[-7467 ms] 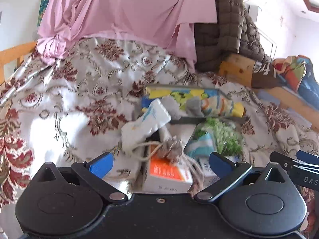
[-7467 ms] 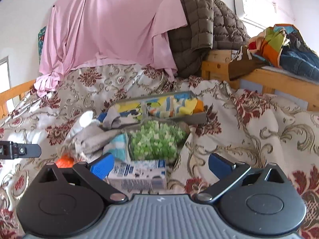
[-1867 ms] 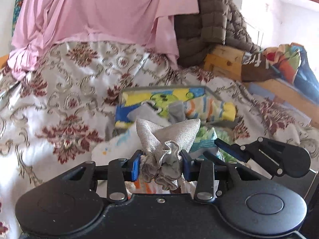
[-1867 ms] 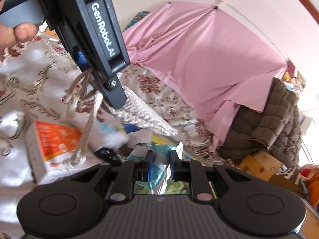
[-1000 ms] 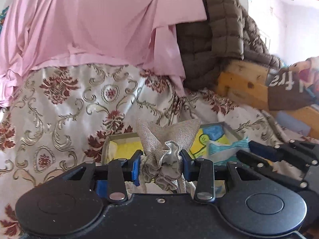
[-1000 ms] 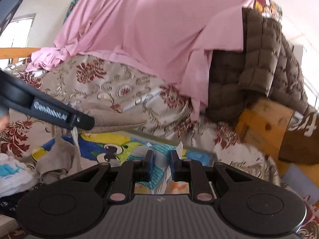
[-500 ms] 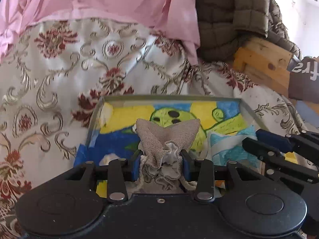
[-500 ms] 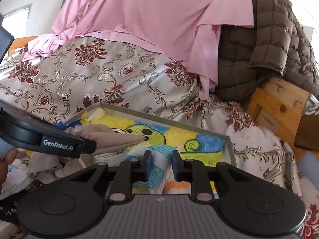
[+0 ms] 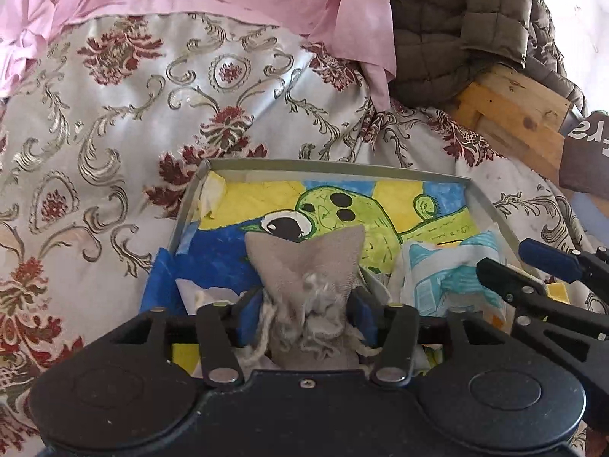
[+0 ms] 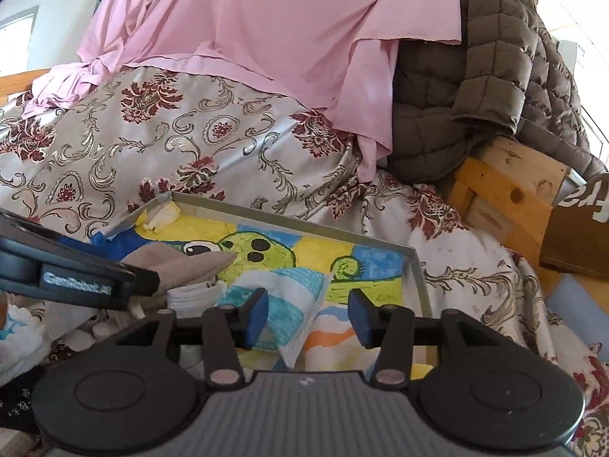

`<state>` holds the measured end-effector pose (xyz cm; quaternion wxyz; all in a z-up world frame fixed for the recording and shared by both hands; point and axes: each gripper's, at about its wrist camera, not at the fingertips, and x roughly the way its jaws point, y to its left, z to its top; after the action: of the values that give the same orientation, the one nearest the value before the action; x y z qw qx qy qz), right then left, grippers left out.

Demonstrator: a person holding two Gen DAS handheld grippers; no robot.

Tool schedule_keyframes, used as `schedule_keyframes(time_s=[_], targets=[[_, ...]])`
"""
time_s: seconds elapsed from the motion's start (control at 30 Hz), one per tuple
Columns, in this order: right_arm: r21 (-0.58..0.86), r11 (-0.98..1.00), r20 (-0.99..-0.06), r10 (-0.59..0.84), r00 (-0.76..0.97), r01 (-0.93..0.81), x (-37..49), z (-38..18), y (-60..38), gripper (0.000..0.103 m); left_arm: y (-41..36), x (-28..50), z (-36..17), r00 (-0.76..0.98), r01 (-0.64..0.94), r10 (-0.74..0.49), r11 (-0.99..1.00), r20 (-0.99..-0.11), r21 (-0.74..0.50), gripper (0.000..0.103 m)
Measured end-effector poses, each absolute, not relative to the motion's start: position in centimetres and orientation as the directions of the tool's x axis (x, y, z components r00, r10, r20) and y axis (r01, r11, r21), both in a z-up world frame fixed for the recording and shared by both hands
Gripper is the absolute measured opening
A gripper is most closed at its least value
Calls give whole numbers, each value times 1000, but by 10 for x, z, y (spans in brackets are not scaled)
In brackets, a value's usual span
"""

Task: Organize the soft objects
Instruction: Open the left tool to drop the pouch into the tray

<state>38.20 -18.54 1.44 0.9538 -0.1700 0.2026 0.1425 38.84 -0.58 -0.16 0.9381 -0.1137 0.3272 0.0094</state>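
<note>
A grey tray (image 9: 335, 165) with a yellow, blue and green cartoon lining lies on the bed; it also shows in the right wrist view (image 10: 289, 218). My left gripper (image 9: 304, 310) is shut on a grey drawstring pouch (image 9: 304, 262) and holds it over the tray's near left part. The pouch (image 10: 182, 262) also shows in the right wrist view. My right gripper (image 10: 307, 314) is open over the tray's near right part. A blue and white tissue pack (image 10: 289, 297) lies in the tray between its jaws, which no longer grip it. The pack (image 9: 449, 270) also shows in the left wrist view.
The bed has a silver and red floral cover (image 9: 114, 133). A pink sheet (image 10: 266, 19) and a brown quilted jacket (image 10: 475, 76) hang behind the tray. A wooden frame (image 10: 506, 190) stands at the right. Other soft items (image 10: 19, 335) lie left of the tray.
My right gripper has opened and let go of the tissue pack, which now lies in the tray. My left gripper has moved lower over the tray with the pouch.
</note>
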Motion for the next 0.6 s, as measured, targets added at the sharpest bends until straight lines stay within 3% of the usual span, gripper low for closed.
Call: schedule_keyframes(time_s=[0.27, 0.6], targets=[[-247, 929, -365, 175, 914, -276, 352, 45, -198, 81, -4, 354, 25, 852, -67, -39, 981, -522, -184, 71], [-147, 957, -270, 206, 941, -252, 287, 101, -206, 99, 2, 282, 80, 940, -67, 18, 989, -341, -134, 89]])
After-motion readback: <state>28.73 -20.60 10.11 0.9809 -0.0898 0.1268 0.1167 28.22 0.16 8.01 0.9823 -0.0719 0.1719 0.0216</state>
